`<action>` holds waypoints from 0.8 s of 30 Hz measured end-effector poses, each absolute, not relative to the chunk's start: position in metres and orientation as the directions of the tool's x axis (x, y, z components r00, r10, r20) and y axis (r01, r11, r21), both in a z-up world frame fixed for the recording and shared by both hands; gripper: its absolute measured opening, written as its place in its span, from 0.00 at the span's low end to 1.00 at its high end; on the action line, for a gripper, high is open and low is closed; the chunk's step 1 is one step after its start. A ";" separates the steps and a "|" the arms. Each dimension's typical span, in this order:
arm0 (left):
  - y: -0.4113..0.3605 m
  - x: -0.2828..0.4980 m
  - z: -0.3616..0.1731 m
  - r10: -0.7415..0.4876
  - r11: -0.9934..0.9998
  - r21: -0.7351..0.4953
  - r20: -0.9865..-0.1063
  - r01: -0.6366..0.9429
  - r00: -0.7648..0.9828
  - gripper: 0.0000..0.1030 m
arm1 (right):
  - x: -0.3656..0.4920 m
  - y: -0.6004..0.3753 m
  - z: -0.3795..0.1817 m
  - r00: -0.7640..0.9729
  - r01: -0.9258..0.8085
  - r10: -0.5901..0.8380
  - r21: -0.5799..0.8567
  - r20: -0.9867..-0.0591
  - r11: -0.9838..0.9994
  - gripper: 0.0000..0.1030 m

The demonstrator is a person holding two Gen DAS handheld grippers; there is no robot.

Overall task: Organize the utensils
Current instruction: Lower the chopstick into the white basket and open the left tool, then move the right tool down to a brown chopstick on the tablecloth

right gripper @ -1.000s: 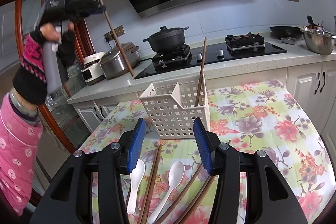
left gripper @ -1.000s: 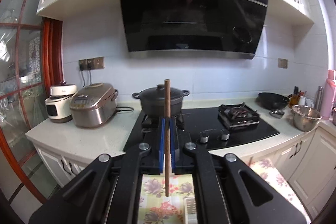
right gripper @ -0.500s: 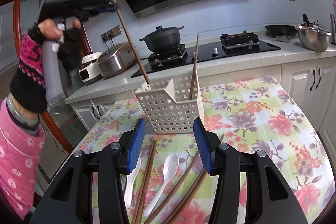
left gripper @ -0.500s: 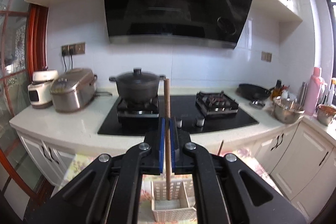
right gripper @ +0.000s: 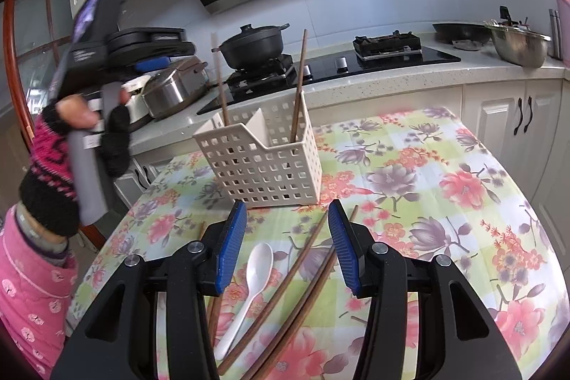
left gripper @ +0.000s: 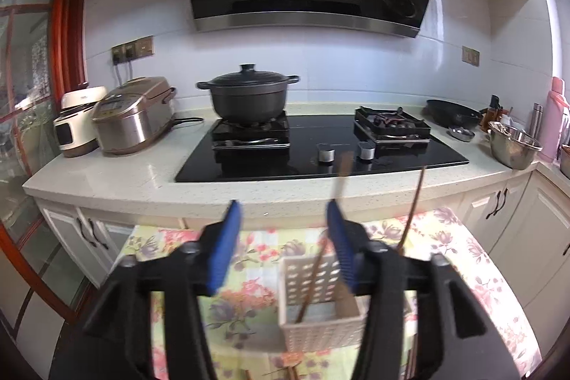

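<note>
both pairs of blue fingers are spread. the left gripper (left gripper: 281, 237) hovers above the white perforated basket (right gripper: 263, 162); its jaws have just been opening, and nothing is pinched between them. the right gripper (right gripper: 286, 244) hangs low over the flowered tablecloth (right gripper: 445, 202), holding nothing, with loose utensils on the cloth below its gap.

the basket stands on the cloth near the counter edge, split by a slanted divider. one brown chopstick (right gripper: 298, 88) leans upright in its right compartment. another chopstick (right gripper: 220, 84), blurred, stands in the left compartment, apart from the left fingers (left gripper: 224, 244).

the person's left hand (right gripper: 82, 127), in a fingerless knit glove, grips the left tool's handle.

in front of the basket lie several more chopsticks (right gripper: 302, 259) at a slant, just beside a white spoon (right gripper: 249, 287).
</note>
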State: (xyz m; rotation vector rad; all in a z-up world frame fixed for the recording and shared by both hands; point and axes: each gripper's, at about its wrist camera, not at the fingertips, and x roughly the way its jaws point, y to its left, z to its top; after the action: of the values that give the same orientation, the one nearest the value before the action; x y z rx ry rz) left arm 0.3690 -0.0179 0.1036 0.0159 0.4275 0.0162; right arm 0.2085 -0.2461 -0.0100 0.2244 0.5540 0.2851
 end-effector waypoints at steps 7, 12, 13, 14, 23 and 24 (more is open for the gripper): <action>0.024 0.325 0.057 0.098 0.995 0.034 -0.457 -0.093 0.884 0.81 | 0.215 -0.245 -0.038 0.788 -0.162 0.282 0.257 -0.547 0.953 0.46; 0.051 0.298 0.014 0.155 0.987 0.047 -0.519 -0.153 0.841 0.85 | 0.217 -0.242 -0.058 0.764 -0.132 0.261 0.253 -0.590 0.959 0.46; 0.055 0.293 0.008 0.162 0.986 0.048 -0.527 -0.162 0.835 0.85 | 0.218 -0.240 -0.061 0.759 -0.129 0.257 0.250 -0.598 0.960 0.46; 0.061 0.287 -0.001 0.173 0.983 0.046 -0.537 -0.176 0.825 0.85 | 0.220 -0.239 -0.064 0.753 -0.124 0.253 0.246 -0.607 0.961 0.46; 0.078 0.272 -0.059 0.225 0.970 0.077 -0.651 -0.232 0.725 0.86 | 0.246 -0.239 -0.088 0.690 -0.027 0.167 0.206 -0.705 0.978 0.46; 0.079 0.274 -0.064 0.229 0.968 0.080 -0.662 -0.237 0.714 0.86 | 0.249 -0.239 -0.090 0.683 -0.021 0.161 0.202 -0.712 0.979 0.46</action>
State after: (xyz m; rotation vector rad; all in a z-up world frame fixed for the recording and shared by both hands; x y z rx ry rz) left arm 0.2739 0.0791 -0.0636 -0.0111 0.7313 0.2583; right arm 0.2492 -0.2390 -0.0897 0.1832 0.8135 0.1024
